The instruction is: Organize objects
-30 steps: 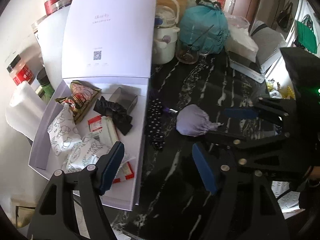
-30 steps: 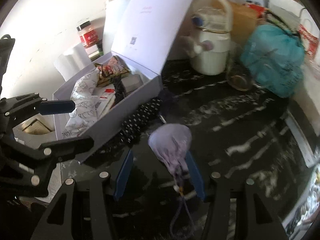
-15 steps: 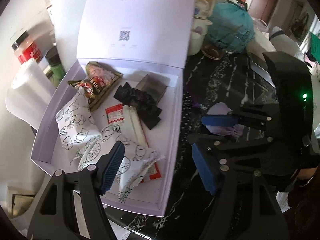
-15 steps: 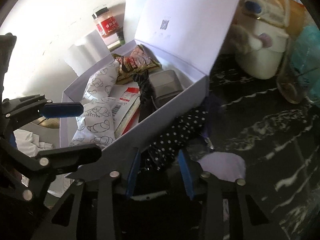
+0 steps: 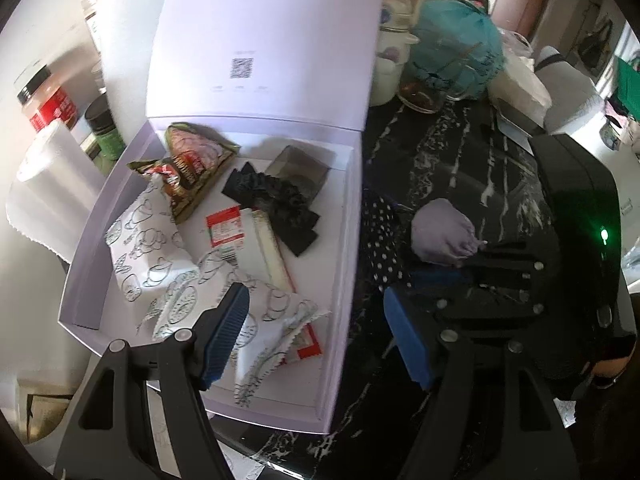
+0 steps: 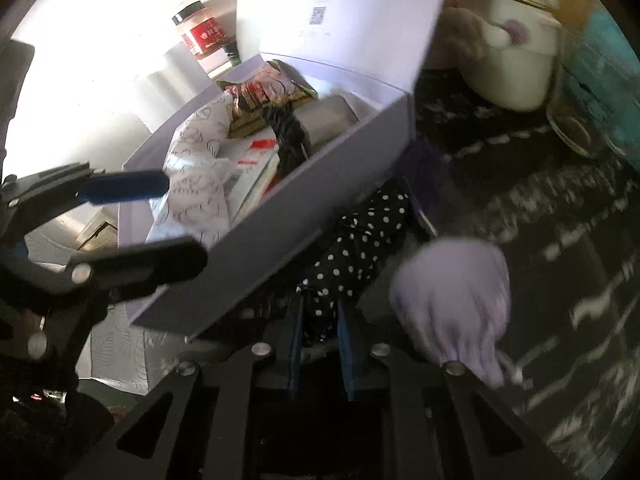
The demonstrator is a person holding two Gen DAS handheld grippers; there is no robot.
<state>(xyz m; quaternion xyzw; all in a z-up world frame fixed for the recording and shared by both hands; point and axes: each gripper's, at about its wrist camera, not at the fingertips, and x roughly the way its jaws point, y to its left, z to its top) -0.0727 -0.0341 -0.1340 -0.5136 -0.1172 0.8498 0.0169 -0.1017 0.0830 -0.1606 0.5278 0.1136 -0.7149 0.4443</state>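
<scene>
An open lilac box (image 5: 344,240) holds snack packets, a black pleated piece and a small clear case; its lid stands upright behind. A black polka-dot cloth (image 6: 352,252) lies on the dark marble counter against the box's right wall. A lilac drawstring pouch (image 6: 456,296) lies just right of it, also in the left wrist view (image 5: 440,232). My right gripper (image 6: 318,340) is shut on the near end of the polka-dot cloth. My left gripper (image 5: 316,336) is open and empty above the box's near right corner.
A white cooker (image 5: 390,64), a teal bag (image 5: 456,48) and a glass jar (image 5: 420,96) stand at the back of the counter. A red-labelled jar (image 5: 44,100), a green-lidded jar (image 5: 104,128) and a paper roll (image 5: 48,184) stand left of the box.
My right gripper has left the lilac pouch, moved left and closed on the polka-dot cloth. My left gripper has moved over the box and stayed open.
</scene>
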